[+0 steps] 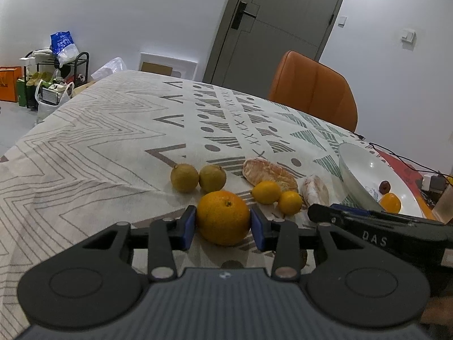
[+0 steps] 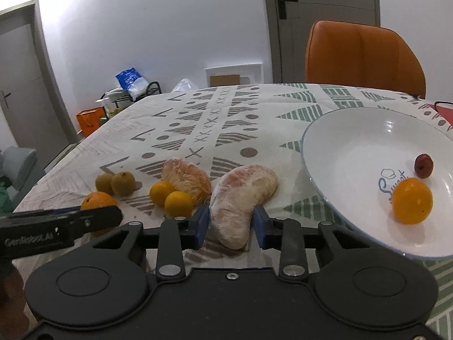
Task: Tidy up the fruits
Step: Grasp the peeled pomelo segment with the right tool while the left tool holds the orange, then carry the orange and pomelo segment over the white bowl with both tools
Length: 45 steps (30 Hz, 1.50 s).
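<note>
My left gripper (image 1: 223,228) is shut on a large orange (image 1: 223,217) resting on the patterned tablecloth, a blue pad against each side. My right gripper (image 2: 231,228) is shut on a peeled pomelo segment (image 2: 243,198) that lies on the cloth. A second pomelo segment (image 2: 187,180), two small yellow citrus (image 2: 161,192) (image 2: 178,204) and two brownish-green round fruits (image 2: 123,183) (image 2: 104,183) lie just beyond. To the right, a white bowl (image 2: 339,141) holds an orange (image 2: 412,200) and a small dark red fruit (image 2: 423,165).
An orange chair (image 2: 365,56) stands at the table's far side. Black cables and a small adapter (image 1: 430,181) lie past the bowl at the right. The table's left edge (image 1: 42,119) drops to a floor with bags and a shoe rack (image 1: 53,79).
</note>
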Available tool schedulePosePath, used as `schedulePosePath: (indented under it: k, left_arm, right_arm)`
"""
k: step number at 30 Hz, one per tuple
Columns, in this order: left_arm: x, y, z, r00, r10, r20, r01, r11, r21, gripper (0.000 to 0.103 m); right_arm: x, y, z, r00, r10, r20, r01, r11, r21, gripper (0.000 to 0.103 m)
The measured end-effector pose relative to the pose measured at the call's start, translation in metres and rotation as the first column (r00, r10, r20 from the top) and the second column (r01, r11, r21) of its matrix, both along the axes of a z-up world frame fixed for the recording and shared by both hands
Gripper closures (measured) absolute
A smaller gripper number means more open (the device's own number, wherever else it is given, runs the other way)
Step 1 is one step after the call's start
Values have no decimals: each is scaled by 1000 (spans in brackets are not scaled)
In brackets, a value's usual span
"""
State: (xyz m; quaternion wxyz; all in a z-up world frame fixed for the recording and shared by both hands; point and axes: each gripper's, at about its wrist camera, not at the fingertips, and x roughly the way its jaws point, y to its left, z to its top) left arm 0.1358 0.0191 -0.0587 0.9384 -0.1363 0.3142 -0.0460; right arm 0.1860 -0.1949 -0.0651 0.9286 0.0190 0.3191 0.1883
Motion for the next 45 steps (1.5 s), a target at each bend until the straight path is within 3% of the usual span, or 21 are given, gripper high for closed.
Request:
schedulePosePath:
  k: [19, 24, 29, 35, 36, 38, 45]
  left_arm:
    - [-11, -5, 2, 1000, 2, 3, -2, 1000, 1, 64]
    - [-13, -6, 5, 1000, 3, 12, -3, 1000, -2, 64]
    - [-16, -2, 9, 1000, 11, 21, -11, 1000, 3, 64]
    - [-17, 9, 14, 999, 34, 28, -35, 999, 7, 64]
    - [-17, 10, 14, 999, 38, 28, -38, 999, 6, 64]
    - [-17, 12, 14, 999, 42, 29, -42, 999, 7, 64]
    - [-16, 9, 23, 998, 31, 49, -32, 999, 10, 64]
  right_arm:
    - [-34, -23, 0, 999, 40, -23, -39, 999, 37, 72]
    - [-33, -28, 1, 999, 32, -39, -30, 998, 56, 65]
    - [-24, -19, 0, 999, 27, -37, -24, 998, 63, 50]
    - [-12, -10, 0, 999, 16, -28, -15, 999, 52, 49]
    - [-12, -9, 0, 1000, 15, -23, -14, 999, 42, 50]
    - [-12, -6, 0, 1000, 16, -12, -16, 1000, 16, 66]
    - [-15, -12, 12, 999, 40, 5, -40, 998, 40, 67]
